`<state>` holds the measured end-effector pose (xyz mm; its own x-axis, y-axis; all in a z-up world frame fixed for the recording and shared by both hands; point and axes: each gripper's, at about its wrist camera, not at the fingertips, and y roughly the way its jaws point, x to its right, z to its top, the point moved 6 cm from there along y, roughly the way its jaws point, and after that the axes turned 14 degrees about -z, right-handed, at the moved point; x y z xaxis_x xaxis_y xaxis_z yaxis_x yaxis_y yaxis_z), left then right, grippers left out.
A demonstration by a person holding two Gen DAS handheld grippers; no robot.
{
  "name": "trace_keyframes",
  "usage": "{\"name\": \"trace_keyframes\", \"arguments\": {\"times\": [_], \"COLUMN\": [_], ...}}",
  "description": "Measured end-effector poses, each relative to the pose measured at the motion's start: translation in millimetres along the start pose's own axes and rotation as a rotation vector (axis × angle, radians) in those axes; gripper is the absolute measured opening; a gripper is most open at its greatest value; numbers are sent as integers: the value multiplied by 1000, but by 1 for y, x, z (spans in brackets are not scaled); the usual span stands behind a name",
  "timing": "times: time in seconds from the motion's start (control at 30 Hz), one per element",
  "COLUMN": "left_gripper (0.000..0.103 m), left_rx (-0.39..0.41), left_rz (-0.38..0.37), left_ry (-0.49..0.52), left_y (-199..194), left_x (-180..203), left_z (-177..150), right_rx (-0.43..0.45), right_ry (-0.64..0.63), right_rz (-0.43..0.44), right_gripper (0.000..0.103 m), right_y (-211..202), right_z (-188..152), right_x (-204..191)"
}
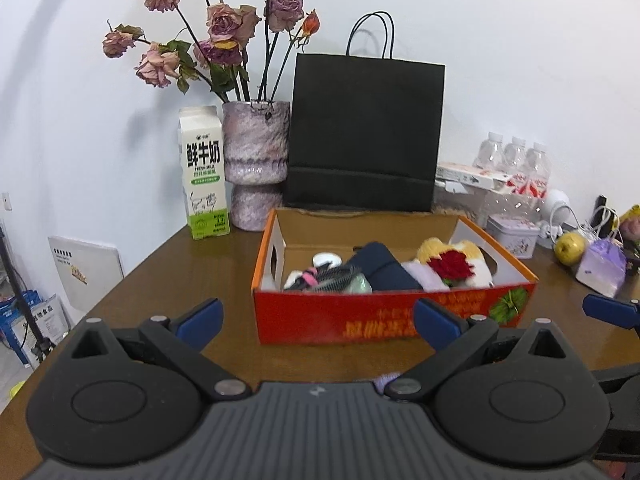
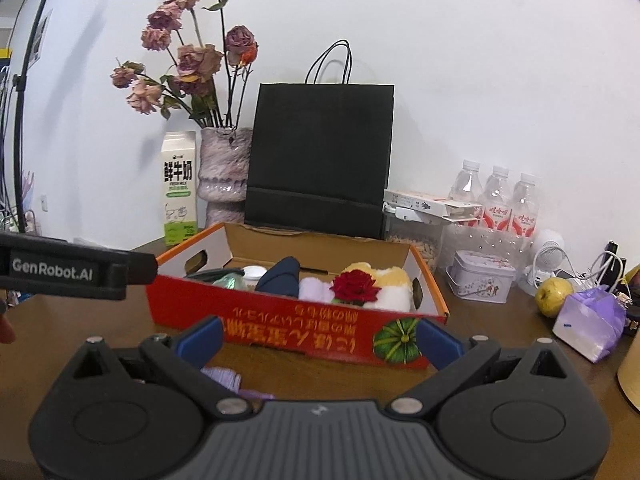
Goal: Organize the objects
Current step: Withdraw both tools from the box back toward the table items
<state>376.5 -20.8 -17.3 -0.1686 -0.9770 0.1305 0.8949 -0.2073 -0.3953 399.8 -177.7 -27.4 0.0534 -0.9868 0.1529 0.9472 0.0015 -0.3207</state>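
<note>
While the red cardboard box [image 1: 384,316] sits mid-table holding a navy cloth [image 1: 384,268], a hairbrush [image 1: 332,278] and a plush toy with a red rose [image 1: 454,266], the left gripper [image 1: 316,322] hangs spread wide and empty just before its front wall. Beside it, the right gripper [image 2: 320,340] is equally wide, holding nothing. Behind the box, a black paper bag [image 1: 364,132], vase [image 1: 256,160] and milk carton [image 1: 204,172] line the table's [image 1: 180,280] back edge.

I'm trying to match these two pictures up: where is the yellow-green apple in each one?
Left wrist view: yellow-green apple at far right, beside a purple pouch.
Right wrist view: apple at right, left of that pouch.
Shared landmark: black paper bag behind the red cardboard box.
</note>
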Motion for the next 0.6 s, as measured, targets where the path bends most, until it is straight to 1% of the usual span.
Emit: {"name": "trace_keyframes", "arguments": {"times": [0.37,0.6], "left_gripper": [103,103], "left_rx": [-77,-146], "left_rz": [-4,-6], "left_ry": [-24,-21], "left_y": [-44,-63], "left_x": [10,20], "left_z": [-41,-65], "right_rx": [-17,-43], "right_ry": [-41,-46], "right_rz": [-6,-3], "right_gripper": [103,103], "right_y": [-58,-81], "right_z": [-33,-62], "right_x": [11,23]}}
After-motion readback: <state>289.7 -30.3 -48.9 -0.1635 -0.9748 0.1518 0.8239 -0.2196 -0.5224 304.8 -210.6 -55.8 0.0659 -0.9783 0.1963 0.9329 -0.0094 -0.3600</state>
